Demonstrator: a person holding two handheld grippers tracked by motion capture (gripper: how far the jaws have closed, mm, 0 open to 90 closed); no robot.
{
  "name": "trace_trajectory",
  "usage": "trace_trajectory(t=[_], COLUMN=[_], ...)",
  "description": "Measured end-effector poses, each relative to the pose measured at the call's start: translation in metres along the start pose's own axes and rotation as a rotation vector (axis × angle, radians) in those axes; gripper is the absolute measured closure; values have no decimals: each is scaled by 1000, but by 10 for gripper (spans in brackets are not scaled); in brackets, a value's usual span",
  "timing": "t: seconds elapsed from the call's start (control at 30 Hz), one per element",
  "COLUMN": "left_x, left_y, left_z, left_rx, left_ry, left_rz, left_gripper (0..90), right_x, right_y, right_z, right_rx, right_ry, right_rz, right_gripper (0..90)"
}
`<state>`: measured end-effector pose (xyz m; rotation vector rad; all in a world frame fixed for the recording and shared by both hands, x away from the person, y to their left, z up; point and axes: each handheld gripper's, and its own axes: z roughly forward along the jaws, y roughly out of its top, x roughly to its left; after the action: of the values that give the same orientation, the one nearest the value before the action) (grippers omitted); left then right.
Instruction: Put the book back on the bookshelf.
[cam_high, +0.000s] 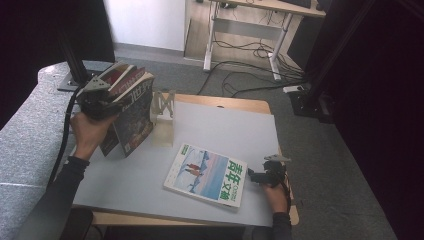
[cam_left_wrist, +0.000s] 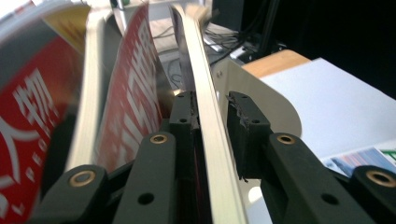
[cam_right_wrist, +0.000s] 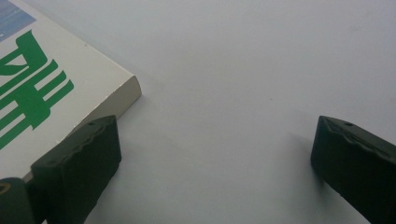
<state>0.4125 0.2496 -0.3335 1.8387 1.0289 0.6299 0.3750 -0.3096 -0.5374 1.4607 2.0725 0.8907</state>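
Observation:
Several books (cam_high: 131, 107) stand upright and tilted at the left of the grey mat (cam_high: 225, 130), beside a pale wooden stand (cam_high: 163, 117). My left gripper (cam_high: 100, 100) is at their top. In the left gripper view a thin book's cream page edge (cam_left_wrist: 210, 130) runs between the jaws of this gripper (cam_left_wrist: 212, 107); the left pad lies against it and a gap shows at the right pad. A red-covered book (cam_left_wrist: 126, 107) leans beside it. A white book with green lettering (cam_high: 207, 175) lies flat. My right gripper (cam_high: 254, 176) rests open by its corner (cam_right_wrist: 70, 88), nothing between its jaws (cam_right_wrist: 215, 154).
The mat covers a wooden table (cam_high: 240, 102). A grey padded surface (cam_high: 30, 130) lies to the left. Beyond the table are a carpeted floor with cables (cam_high: 250, 75) and a desk's white legs (cam_high: 210, 35). Bare mat lies between the stand and the flat book.

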Motion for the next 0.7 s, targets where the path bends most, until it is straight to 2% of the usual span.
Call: trace_trajectory(t=[0.2,0.37,0.47,0.6,0.7], left_x=[1,5,6,4,5], left_y=[-23,-38,-41,-40,-39], left_z=[-7,-3,0,4,9], left_rx=[1,19,18,2,-18], left_ry=[3,-2,-9,3,13], left_rz=[-11,-35,-43,-35,-54], left_gripper=[761,781,787,820,823], right_x=[0,0,0,0,0], right_y=[0,0,0,0,0], right_z=[0,0,0,0,0], right_rx=[0,2,2,2,2], right_ry=[0,0,0,1,1], right_rz=[-2,-4,-4,-3,-3], right_gripper=[14,14,14,14,14])
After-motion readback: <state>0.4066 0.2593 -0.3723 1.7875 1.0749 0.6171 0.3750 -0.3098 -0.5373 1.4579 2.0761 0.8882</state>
